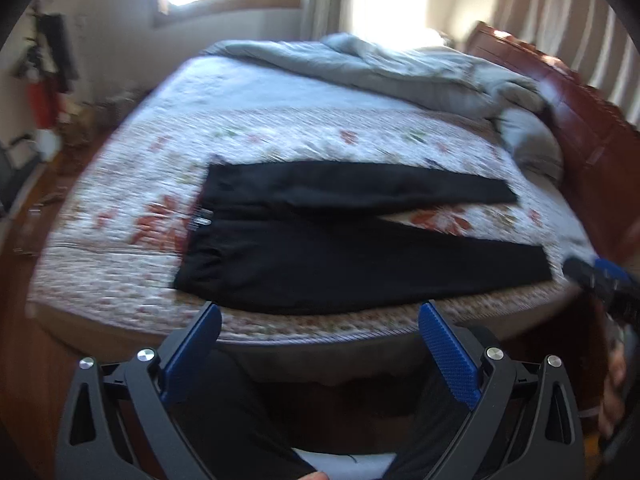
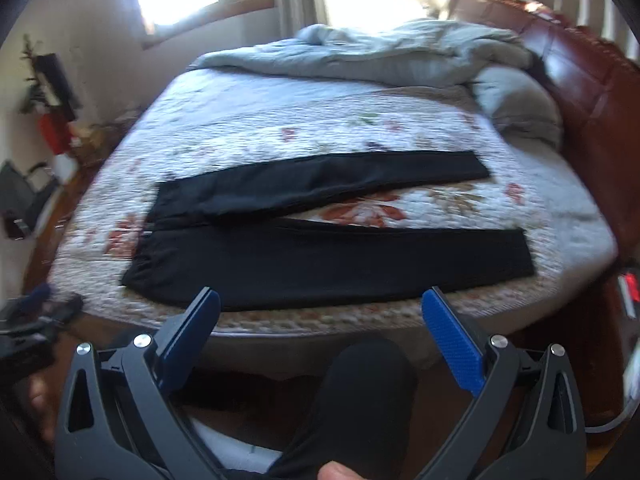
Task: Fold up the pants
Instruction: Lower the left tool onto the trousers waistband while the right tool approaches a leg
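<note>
Black pants (image 1: 320,240), soft and limp on the quilted bed (image 1: 280,120), need gripping at waistband and hem; left tongs (image 1: 320,312) and right tongs (image 2: 320,296) gape empty.

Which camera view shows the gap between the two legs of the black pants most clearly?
The right wrist view. There the black pants lie spread on the bed, and a wide wedge of flowered bedspread shows between the legs. In the left wrist view the pants show only a narrow sliver near the ankle ends.
</note>
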The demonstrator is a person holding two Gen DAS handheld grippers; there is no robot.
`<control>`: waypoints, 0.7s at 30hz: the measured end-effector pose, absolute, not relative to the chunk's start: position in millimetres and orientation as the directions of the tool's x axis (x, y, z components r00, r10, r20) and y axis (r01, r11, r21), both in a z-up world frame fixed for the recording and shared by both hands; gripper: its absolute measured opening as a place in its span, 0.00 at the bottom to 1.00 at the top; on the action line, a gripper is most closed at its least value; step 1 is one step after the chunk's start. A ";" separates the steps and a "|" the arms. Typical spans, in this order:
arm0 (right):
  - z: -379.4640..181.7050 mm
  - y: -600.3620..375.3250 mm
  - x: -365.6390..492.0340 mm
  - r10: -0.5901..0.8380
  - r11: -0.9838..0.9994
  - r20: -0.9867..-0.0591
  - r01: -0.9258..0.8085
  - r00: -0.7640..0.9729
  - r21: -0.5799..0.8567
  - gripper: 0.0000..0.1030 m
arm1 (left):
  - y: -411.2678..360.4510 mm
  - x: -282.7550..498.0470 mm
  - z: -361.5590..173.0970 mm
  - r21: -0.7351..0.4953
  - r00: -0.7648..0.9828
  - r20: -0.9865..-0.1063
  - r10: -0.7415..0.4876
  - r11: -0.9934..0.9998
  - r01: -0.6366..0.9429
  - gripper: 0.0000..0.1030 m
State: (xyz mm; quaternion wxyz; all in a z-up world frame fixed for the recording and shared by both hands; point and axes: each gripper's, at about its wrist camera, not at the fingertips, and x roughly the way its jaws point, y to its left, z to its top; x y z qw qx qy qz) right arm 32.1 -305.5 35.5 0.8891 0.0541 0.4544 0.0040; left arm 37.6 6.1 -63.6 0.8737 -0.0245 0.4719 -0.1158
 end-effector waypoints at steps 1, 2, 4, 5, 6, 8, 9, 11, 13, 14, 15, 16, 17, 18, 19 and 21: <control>39.9 -311.1 33.7 0.111 0.989 -0.768 0.002 0.631 0.145 0.97 | 11.2 44.0 -72.7 -0.193 0.497 -0.824 -0.271 0.960 0.203 0.96; 42.3 -318.1 33.7 0.153 0.984 -0.707 -0.036 0.690 0.177 0.98 | 22.4 56.4 -89.1 -0.248 0.445 -0.836 -0.320 0.945 0.214 0.96; 25.9 -330.8 46.7 0.130 0.990 -0.660 -0.061 0.740 0.127 0.98 | 44.4 79.4 -111.8 -0.241 0.405 -0.863 -0.302 0.951 0.196 0.96; 8.0 -333.1 63.9 0.077 0.997 -0.739 -0.047 0.669 0.062 0.98 | 51.6 88.2 -118.7 -0.207 0.406 -0.875 -0.265 0.961 0.183 0.96; -13.6 -338.7 80.9 0.050 0.999 -0.814 -0.042 0.578 0.031 0.97 | 60.8 98.1 -123.7 -0.179 0.409 -0.881 -0.237 0.968 0.175 0.96; -39.1 -358.1 96.9 0.075 0.996 -0.847 -0.009 0.526 0.083 0.97 | 83.2 126.2 -136.4 -0.132 0.388 -0.902 -0.188 0.977 0.167 0.96; -47.8 -365.8 104.2 0.081 0.995 -0.860 0.009 0.505 0.100 0.97 | 95.3 142.4 -143.1 -0.125 0.368 -0.912 -0.179 0.978 0.165 0.96; -64.5 -383.0 120.5 0.135 0.987 -0.875 0.012 0.464 0.158 0.97 | 121.8 177.8 -156.2 -0.149 0.346 -0.916 -0.202 0.974 0.173 0.96; -71.9 -400.3 136.7 0.173 0.978 -0.868 0.022 0.465 0.206 0.97 | 157.9 223.6 -172.3 -0.235 0.309 -0.915 -0.259 0.965 0.113 0.96; -74.9 -407.1 144.7 0.192 0.974 -0.865 0.018 0.465 0.226 0.97 | 172.8 243.0 -178.1 -0.279 0.300 -0.909 -0.290 0.957 0.082 0.96; -80.6 -416.1 158.3 0.206 0.970 -0.868 0.024 0.451 0.243 0.97 | 185.0 261.2 -182.0 -0.311 0.297 -0.901 -0.316 0.948 0.064 0.96; -83.7 -420.9 167.7 0.224 0.965 -0.872 0.027 0.436 0.261 0.97 | 198.2 283.8 -185.8 -0.350 0.298 -0.889 -0.349 0.935 0.050 0.96; -88.0 -427.6 181.3 0.251 0.957 -0.873 0.028 0.418 0.288 0.97 | 205.0 304.6 -188.0 -0.398 0.296 -0.870 -0.394 0.916 0.048 0.96; -95.3 -437.4 196.5 0.282 0.947 -0.872 0.032 0.399 0.321 0.97 | 210.3 323.4 -189.7 -0.429 0.299 -0.856 -0.422 0.902 0.044 0.96; -101.8 -447.6 203.5 0.304 0.939 -0.870 0.033 0.387 0.343 0.97 | 212.7 337.5 -191.1 -0.446 0.303 -0.847 -0.437 0.894 0.042 0.96; -116.9 -470.5 231.3 0.362 0.914 -0.864 0.049 0.349 0.403 0.97 | 218.8 382.1 -203.0 -0.493 0.293 -0.823 -0.487 0.868 0.058 0.96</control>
